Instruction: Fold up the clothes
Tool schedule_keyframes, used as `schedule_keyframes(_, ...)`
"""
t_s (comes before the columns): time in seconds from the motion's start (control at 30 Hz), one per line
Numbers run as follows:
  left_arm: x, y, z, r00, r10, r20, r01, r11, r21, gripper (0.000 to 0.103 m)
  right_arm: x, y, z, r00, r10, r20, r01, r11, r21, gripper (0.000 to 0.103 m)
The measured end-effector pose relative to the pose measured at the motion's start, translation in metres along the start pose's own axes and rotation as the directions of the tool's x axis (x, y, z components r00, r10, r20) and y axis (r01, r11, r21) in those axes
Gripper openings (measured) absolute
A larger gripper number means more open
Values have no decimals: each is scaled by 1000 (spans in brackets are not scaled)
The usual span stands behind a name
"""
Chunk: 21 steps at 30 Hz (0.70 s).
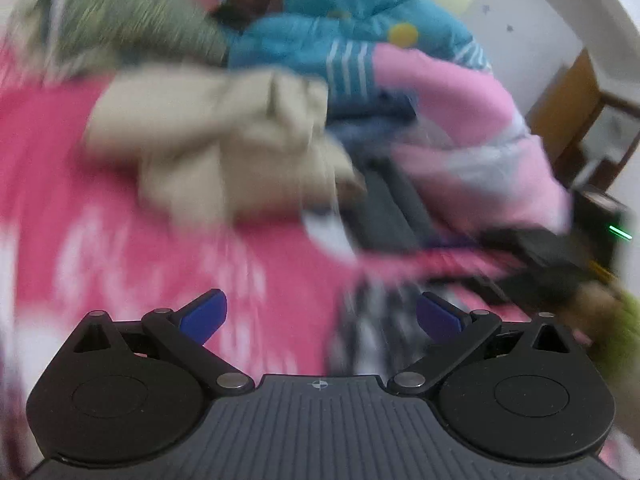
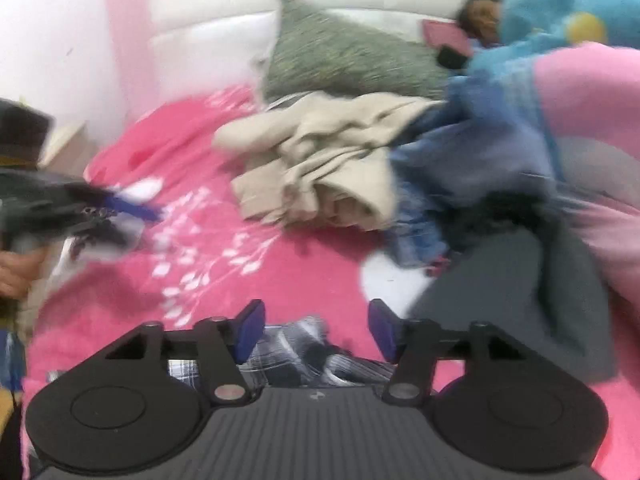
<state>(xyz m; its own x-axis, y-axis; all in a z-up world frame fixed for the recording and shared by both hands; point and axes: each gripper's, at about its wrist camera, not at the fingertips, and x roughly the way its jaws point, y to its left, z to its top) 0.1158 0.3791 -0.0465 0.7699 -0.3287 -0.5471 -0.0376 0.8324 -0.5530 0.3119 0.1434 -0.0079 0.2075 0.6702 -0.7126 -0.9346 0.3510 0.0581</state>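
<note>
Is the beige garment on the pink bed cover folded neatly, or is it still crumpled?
Crumpled. The beige garment lies in a loose heap with uneven folds on the pink bed cover.

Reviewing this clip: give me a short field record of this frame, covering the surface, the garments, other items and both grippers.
surface: pink bedspread with white print
garments: crumpled beige garment; plaid garment just under the right gripper; dark grey garment; blue one
other: grey pillow
left gripper: open, holding nothing
right gripper: open, nothing between the pads
image quality: motion-blurred
</note>
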Motion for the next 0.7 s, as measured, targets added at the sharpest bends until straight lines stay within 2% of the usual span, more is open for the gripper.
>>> schedule_keyframes(0.07, -18, 9, -36, 998, -27, -51, 25, 998, -55, 102, 8, 0, 0, 999, 42, -23, -42, 999, -10, 71)
schedule_keyframes(0.13, -22, 14, -67, 996, -11, -84, 4, 997, -79, 101, 22, -9, 3, 995, 76, -62, -76, 997, 8, 79)
schedule_keyframes(0.2, -28, 13, -89, 999, -11, -39, 9, 999, -51, 101, 37, -21, 4, 989, 102, -109, -97, 994, 54, 83)
schedule_keyframes(0.3, -30, 6, -99, 998, -65, 9, 65, 997, -41, 101, 52, -36, 1, 977, 139, -164, -115, 982, 148, 83)
schedule_keyframes(0.37, -24, 3, -102, 993, -116, 9, 116, 992, -46, 101, 59, -42, -4, 960, 205, -191, -165, 965, 206, 83)
schedule_keyframes(0.47, -16, -5, -104, 995, -96, -4, 96, 995, 20, 97, 64, -42, -10, 939, 259, -224, -204, 948, 245, 87)
schedule_keyframes(0.57, -8, -17, -106, 1000, -12, -2, 12, 995, 101, 80, 71, -30, -16, 946, 195, -258, -149, 971, 188, 83)
schedule_keyframes(0.6, -8, -22, -107, 1000, 9, 1, -9, 993, 121, 70, 73, -27, -18, 950, 171, -260, -128, 976, 174, 81)
schedule_keyframes(0.63, -8, -26, -109, 1000, 25, 2, -25, 990, 139, 55, 74, -24, -18, 955, 145, -258, -105, 981, 163, 75)
schedule_keyframes(0.7, -10, -34, -112, 998, 62, 17, -64, 984, 165, 47, 71, -21, -17, 965, 104, -241, -67, 985, 157, 64)
